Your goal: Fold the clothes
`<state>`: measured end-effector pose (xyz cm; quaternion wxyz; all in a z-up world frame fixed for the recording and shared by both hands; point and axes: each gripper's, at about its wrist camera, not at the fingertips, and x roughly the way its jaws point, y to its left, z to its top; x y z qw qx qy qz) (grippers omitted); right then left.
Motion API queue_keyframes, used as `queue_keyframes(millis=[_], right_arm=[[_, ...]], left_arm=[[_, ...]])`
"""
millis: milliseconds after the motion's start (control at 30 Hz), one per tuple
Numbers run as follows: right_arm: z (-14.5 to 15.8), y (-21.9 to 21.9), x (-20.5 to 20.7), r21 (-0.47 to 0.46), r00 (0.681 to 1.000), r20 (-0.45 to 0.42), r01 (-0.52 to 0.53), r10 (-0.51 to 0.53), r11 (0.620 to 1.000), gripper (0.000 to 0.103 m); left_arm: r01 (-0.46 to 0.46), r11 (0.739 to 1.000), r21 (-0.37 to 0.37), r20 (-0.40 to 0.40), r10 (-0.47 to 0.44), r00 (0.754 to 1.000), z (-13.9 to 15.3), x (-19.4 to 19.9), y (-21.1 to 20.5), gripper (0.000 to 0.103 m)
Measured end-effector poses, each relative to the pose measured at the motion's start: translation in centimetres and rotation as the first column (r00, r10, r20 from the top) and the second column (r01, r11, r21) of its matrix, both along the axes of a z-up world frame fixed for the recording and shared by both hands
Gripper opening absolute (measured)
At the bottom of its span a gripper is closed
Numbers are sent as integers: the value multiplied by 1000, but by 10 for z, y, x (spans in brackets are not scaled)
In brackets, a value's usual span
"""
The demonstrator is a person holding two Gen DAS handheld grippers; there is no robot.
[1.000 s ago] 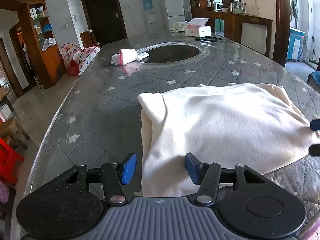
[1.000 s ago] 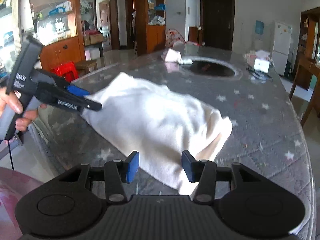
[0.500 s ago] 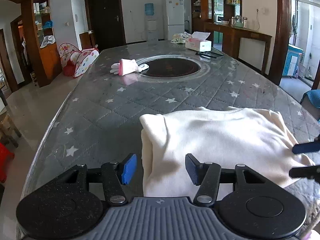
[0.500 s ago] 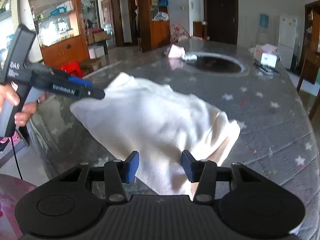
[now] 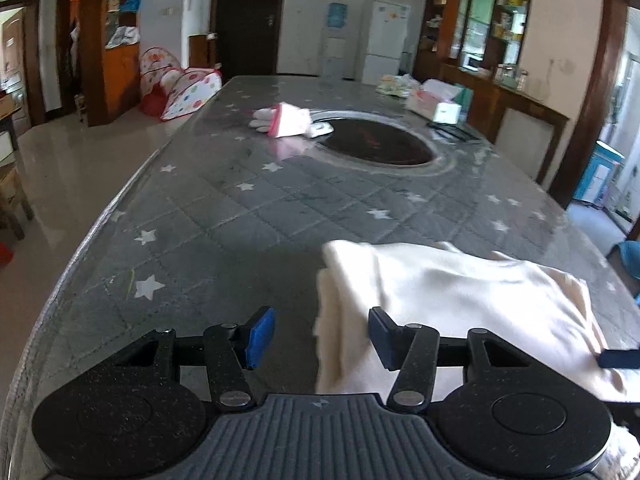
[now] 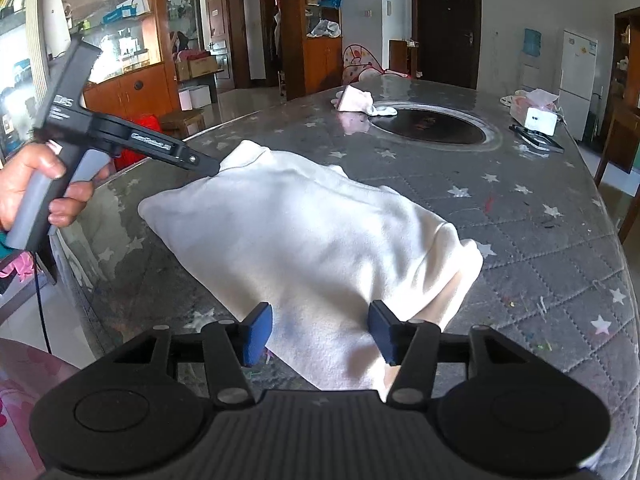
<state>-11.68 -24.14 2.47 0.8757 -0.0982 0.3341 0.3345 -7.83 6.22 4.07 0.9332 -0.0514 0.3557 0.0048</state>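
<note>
A cream folded garment (image 5: 460,300) (image 6: 304,236) lies on the grey star-quilted table (image 5: 240,216) (image 6: 540,216) near its front edge. My left gripper (image 5: 320,338) hovers at the garment's left edge; its jaws are closing with only that folded edge between the blue pads, which do not press on it. From the right wrist view a hand (image 6: 32,184) holds the left gripper (image 6: 210,167), its tips at the garment's far left corner. My right gripper (image 6: 318,332) is over the garment's near right end, jaws opening, cloth lying between the pads ungripped. Its tip (image 5: 620,358) shows at the garment's right end.
A pink and white glove (image 5: 288,120) lies beside a dark round inset (image 5: 376,144) mid-table. Beyond sit a tissue box (image 5: 436,104) and a flat black item (image 6: 536,140). The table's rounded edge (image 5: 80,256) drops to the floor on the left; wooden cabinets (image 6: 136,88) line the walls.
The left gripper slid left and rolled, so the garment's left edge now sits between its pads; its tips dropped to the far corner. The right jaws widened a little.
</note>
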Motion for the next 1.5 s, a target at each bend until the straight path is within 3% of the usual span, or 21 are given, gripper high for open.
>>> queue_keyframes(millis=[67, 133, 167, 367, 533, 600, 767, 933, 1167, 1233, 1500], right_arm=[[0, 0, 1, 3, 1000, -3, 1, -1, 1000, 55], [0, 0, 1, 2, 1000, -4, 1, -1, 1000, 55], [0, 0, 1, 2, 1000, -5, 1, -1, 1000, 56], [0, 2, 2, 3, 1000, -7, 3, -3, 1000, 57], [-1, 2, 2, 8, 1000, -6, 7, -7, 1000, 57], [-1, 2, 1, 8, 1000, -6, 7, -7, 1000, 57], [-1, 2, 3, 4, 1000, -7, 3, -3, 1000, 58], [1, 4, 3, 3, 1000, -5, 1, -1, 1000, 59], [16, 0, 20, 32, 1000, 16, 8, -9, 999, 58], [18, 1, 30, 36, 1000, 24, 9, -10, 999, 58], [-5, -2, 71, 59, 995, -49, 94, -91, 994, 51]], left_arm=[[-7, 999, 34, -6, 7, 1000, -4, 4, 0, 51], [-31, 992, 118, -17, 33, 999, -10, 6, -4, 51], [-32, 992, 120, -18, 34, 999, -11, 5, -3, 51], [-20, 999, -48, 76, 24, 997, 7, -7, 9, 50], [62, 995, -77, 48, -59, 997, -1, 4, 1, 37], [70, 995, -72, 38, -67, 997, -5, 9, -2, 21], [57, 998, 32, 43, -59, 997, -9, 12, -16, 12], [64, 988, 140, 26, -69, 997, -15, 14, -33, 13], [71, 984, 163, 24, -75, 997, -7, 16, -34, 19], [74, 983, 166, 29, -80, 996, -4, 16, -35, 27], [80, 973, 215, 36, -90, 995, -2, 13, -40, 38]])
